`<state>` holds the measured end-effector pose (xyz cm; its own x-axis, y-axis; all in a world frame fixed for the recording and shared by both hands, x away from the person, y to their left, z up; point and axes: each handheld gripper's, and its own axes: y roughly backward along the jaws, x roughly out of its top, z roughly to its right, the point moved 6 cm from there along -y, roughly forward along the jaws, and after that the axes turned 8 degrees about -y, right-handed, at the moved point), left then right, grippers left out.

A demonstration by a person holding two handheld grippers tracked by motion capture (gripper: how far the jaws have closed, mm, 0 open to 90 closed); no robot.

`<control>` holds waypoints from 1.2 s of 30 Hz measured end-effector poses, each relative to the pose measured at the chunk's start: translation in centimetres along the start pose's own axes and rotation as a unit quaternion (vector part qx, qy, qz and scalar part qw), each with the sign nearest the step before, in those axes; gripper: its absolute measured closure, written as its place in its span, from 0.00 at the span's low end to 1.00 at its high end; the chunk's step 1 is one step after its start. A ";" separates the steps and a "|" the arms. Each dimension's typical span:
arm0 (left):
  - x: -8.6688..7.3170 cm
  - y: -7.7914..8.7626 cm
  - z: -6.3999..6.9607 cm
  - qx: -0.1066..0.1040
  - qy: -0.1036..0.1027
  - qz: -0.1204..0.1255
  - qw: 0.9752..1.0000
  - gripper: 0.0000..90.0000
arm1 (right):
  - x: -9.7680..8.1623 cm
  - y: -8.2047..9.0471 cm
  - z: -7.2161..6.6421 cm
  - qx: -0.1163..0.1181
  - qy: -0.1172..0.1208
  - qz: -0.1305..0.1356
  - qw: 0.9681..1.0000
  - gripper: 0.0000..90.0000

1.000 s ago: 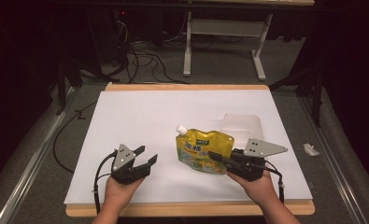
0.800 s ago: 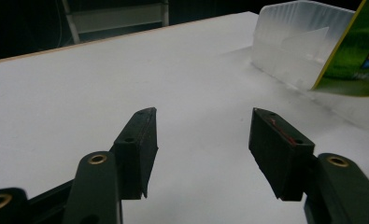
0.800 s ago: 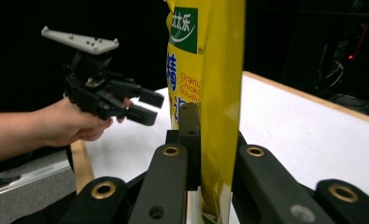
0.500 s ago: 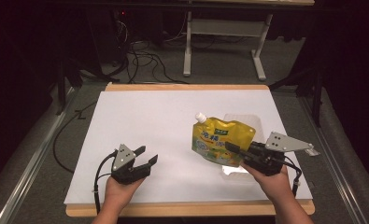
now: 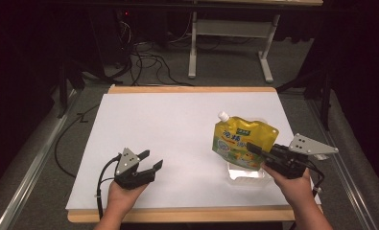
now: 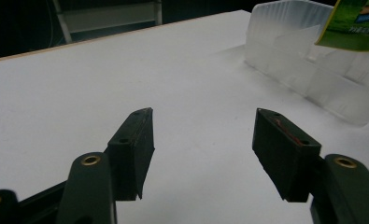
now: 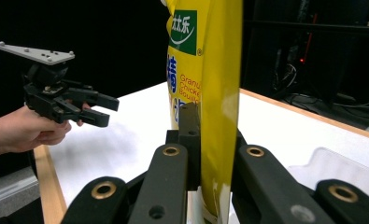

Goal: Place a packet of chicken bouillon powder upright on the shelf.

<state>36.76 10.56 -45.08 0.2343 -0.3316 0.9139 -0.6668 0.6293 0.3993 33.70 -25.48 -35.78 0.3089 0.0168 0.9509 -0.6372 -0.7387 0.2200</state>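
Observation:
A yellow spouted pouch (image 5: 241, 140) with green print hangs upright over a clear plastic tray (image 5: 247, 173) at the table's right front. My right gripper (image 5: 257, 152) is shut on the pouch's lower edge; in the right gripper view the pouch (image 7: 205, 88) stands pinched between the two black jaws. My left gripper (image 5: 149, 160) rests low at the left front, open with nothing between its fingers. In the left gripper view the tray (image 6: 313, 65) lies ahead to the right, with a corner of the pouch (image 6: 355, 25) above it.
The white table top (image 5: 168, 129) has a wooden edge along front and back. Beyond the far edge stand a metal frame (image 5: 230, 38) and loose cables (image 5: 144, 52) on the floor. Metal rails run along both sides.
My right gripper has carried the pouch rightward from the table's middle to above the clear tray and tipped it more upright. The left gripper has stayed in place, open.

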 end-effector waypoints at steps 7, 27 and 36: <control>-0.1 0.0 0.0 0.004 -0.005 0.000 1.000 0.44 | 0.0 1.5 1.0 -0.016 -0.008 0.007 1.000 0.97; -0.1 -0.1 0.1 -0.003 -0.010 -0.004 1.000 0.44 | -0.6 4.2 2.6 -0.035 -0.021 0.015 0.999 0.97; -0.2 -0.2 0.3 -0.008 -0.013 -0.006 1.000 0.44 | -0.9 3.8 2.4 -0.034 -0.026 0.010 0.999 0.97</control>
<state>36.62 10.32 -45.31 0.2235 -0.3564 0.9072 -0.6532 0.6361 0.4108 32.69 -29.94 -36.34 0.3305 -0.0338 0.9432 -0.6898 -0.6908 0.2170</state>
